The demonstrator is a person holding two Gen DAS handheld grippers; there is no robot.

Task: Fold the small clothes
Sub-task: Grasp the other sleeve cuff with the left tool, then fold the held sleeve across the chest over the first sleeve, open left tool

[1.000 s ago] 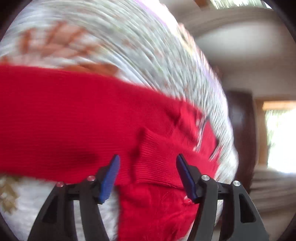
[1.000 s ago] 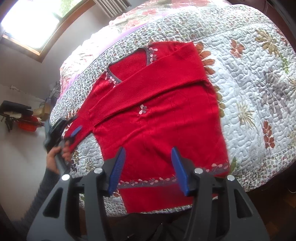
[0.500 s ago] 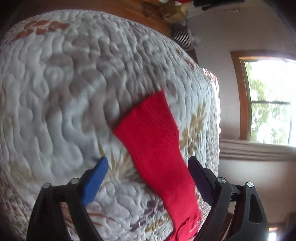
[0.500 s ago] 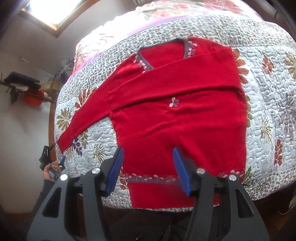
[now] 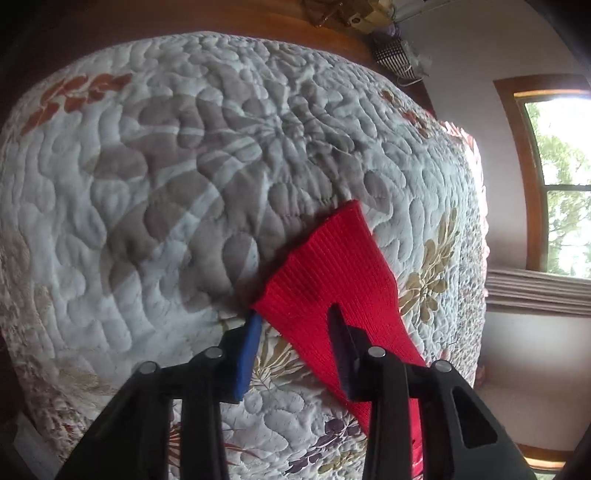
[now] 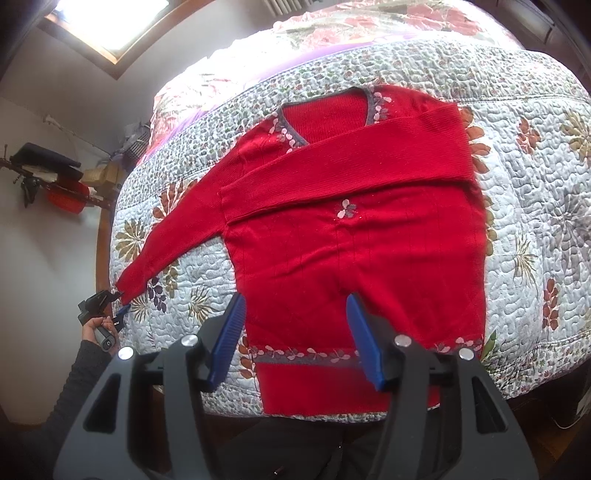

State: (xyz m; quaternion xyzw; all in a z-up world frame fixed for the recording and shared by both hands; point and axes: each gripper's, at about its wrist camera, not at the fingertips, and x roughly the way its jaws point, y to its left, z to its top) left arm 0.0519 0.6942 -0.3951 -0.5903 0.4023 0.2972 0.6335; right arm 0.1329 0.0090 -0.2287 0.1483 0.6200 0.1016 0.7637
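A red sweater (image 6: 351, 240) lies flat, front up, on the quilted bed (image 6: 535, 184). One sleeve (image 6: 369, 162) is folded across the chest. The other sleeve (image 6: 173, 236) stretches out to the left edge of the bed. My left gripper (image 5: 293, 315) sits at that sleeve's cuff (image 5: 332, 266), jaws half closed with the cuff's corner between them and a gap still showing. In the right wrist view the left gripper (image 6: 110, 310) is small at the cuff's end. My right gripper (image 6: 295, 306) hovers open above the hem, holding nothing.
The floral quilt (image 5: 147, 184) covers the whole bed and drops off at its edges. A hand (image 6: 92, 332) in a dark sleeve holds the left gripper beside the bed. A wooden bed frame (image 5: 184, 22) and a window (image 5: 561, 177) lie beyond.
The left gripper moved from the sweater's body out along the sleeve to its cuff, and its jaws narrowed around it. The right gripper rose slightly, staying open over the hem.
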